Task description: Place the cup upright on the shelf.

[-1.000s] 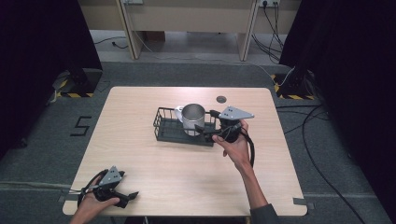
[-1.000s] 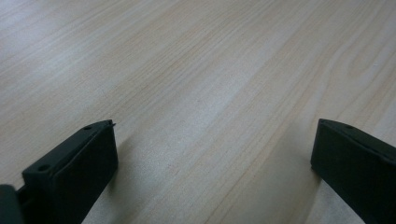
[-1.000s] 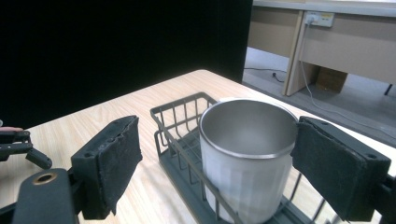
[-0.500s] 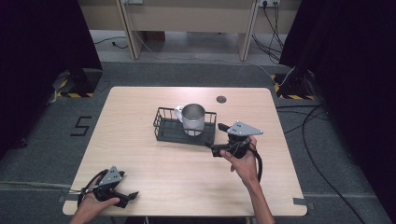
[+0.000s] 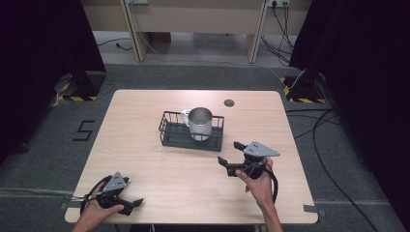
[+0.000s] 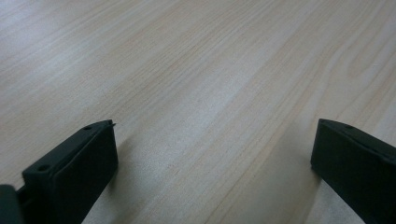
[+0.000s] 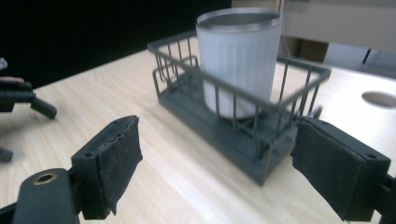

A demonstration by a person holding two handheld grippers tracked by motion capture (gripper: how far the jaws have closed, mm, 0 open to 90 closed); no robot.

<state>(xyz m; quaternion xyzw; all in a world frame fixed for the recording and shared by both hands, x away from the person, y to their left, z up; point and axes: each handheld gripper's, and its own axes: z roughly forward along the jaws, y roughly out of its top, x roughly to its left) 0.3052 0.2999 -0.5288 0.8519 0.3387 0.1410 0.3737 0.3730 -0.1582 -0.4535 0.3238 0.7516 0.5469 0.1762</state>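
Dark room, pale wood table (image 5: 145, 121). We note right tongs (image 5: 231, 157) have backed off the basket (image 5: 169, 137), spread empty; mug (image 5: 200, 123) left standing inside. Left tongs (image 5: 131, 205) agape, well apart.

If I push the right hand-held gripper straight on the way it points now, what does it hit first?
Most likely the dark wire basket: it lies straight ahead of the open right hand-held gripper, with the metal cup standing inside it behind the near wall. Depth is uncertain.
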